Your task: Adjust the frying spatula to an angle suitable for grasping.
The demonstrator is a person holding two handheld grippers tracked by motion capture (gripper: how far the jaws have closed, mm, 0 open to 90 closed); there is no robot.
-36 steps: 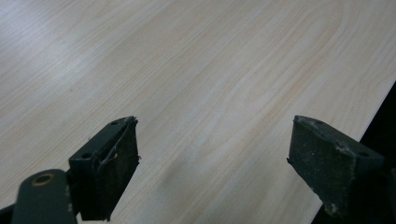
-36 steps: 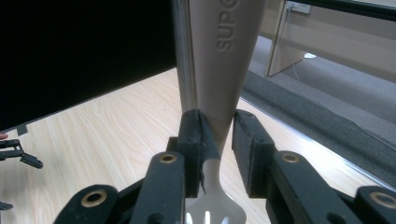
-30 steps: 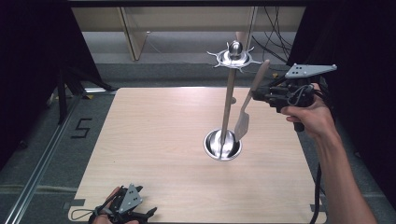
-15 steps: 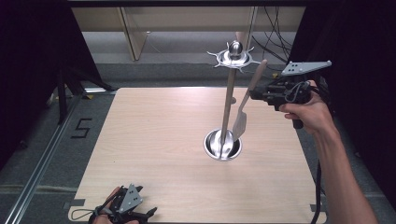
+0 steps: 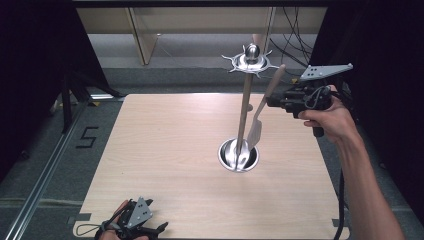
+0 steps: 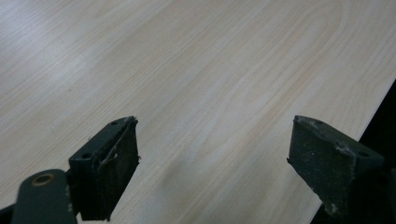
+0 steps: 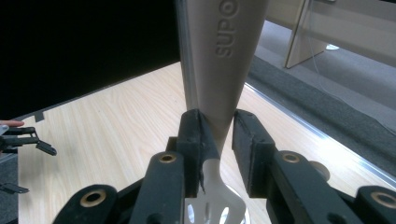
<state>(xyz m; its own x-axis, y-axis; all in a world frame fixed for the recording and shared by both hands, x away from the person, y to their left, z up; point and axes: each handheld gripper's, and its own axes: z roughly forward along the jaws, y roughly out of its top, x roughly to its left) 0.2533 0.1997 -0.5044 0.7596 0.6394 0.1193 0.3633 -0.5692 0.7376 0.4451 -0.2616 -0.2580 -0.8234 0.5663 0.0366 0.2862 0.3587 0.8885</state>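
- right gripper [image 5: 274, 101] fingers are pinching the spatula [image 5: 258, 116] handle, blade hanging down, just beside the rack [image 5: 244, 112] pole
- hooks are sitting above the handle tip
- left gripper [image 5: 135, 227] is idling spread open, near counter [image 5: 170, 145] edge

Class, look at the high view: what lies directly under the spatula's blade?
Under the spatula, held by the right gripper, sits the stand's round metal base on the table. The pole hides part of the base.

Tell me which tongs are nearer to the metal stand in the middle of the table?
The right. The right tongs hold a spatula just beside the pole of the metal stand. The left tongs rest open at the near table edge, far from it.
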